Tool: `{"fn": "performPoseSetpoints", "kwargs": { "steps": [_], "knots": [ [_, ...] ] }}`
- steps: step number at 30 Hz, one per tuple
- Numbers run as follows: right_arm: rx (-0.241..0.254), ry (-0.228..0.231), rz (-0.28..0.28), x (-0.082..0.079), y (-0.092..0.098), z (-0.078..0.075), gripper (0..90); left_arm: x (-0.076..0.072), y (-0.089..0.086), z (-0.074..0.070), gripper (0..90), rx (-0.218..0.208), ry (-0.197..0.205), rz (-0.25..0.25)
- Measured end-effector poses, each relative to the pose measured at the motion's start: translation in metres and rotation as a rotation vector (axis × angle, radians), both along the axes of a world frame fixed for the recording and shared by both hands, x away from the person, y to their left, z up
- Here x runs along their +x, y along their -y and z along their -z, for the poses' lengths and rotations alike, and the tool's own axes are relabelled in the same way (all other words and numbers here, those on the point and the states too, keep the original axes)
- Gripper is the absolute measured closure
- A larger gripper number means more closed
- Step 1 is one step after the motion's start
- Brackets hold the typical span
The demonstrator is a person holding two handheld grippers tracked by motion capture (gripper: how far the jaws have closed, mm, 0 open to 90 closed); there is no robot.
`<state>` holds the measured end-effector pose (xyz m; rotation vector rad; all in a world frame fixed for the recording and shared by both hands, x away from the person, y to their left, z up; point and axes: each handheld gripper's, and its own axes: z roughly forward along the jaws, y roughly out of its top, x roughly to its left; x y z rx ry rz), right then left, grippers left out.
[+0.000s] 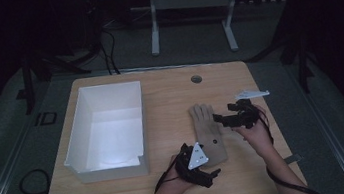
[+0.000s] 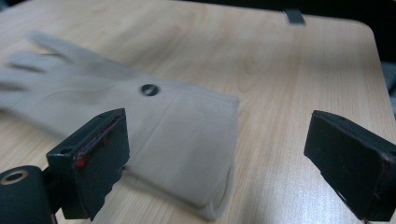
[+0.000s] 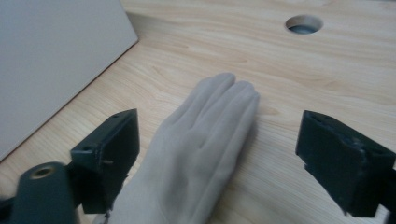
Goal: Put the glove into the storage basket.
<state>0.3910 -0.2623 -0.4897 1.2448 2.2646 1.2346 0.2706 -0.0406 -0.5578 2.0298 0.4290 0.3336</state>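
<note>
The room is dark around a pale wooden counter (image 1: 159, 93) carrying a white box (image 1: 106, 131). A beige glove (image 1: 207, 132) lies flat mid-counter, between the left hand-held gripper (image 1: 210, 176) and right hand-held gripper (image 1: 221, 119), both wide and empty.

Dim overhead scene, brighter and softer close-ups

In the high view the room is sunk in darkness, and only the table (image 1: 159, 93) and white box (image 1: 106, 131) are lit. In the left gripper view the glove (image 2: 116, 107) fingers are smeared by blur; glare is seen on the wood at lower right.
</note>
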Motion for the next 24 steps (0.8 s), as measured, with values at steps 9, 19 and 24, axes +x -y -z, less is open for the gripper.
{"fn": "performPoseSetpoints", "kwargs": {
  "steps": [9, 19, 24],
  "knots": [
    [-0.028, -0.059, 0.019, 0.032, -0.016, 0.031, 27.1, 0.016, 0.013, 0.004, 22.3, 0.114, -0.001, 0.127],
    [-0.063, -0.192, 0.018, 0.048, -0.028, 0.066, 26.1, 0.026, 0.012, 0.015, 42.8, 0.181, -0.067, 0.137],
    [-0.072, -0.184, -0.051, 0.046, -0.033, 0.066, 47.3, 0.026, 0.011, 0.017, 44.9, 0.191, -0.048, 0.139]
  ]
}}
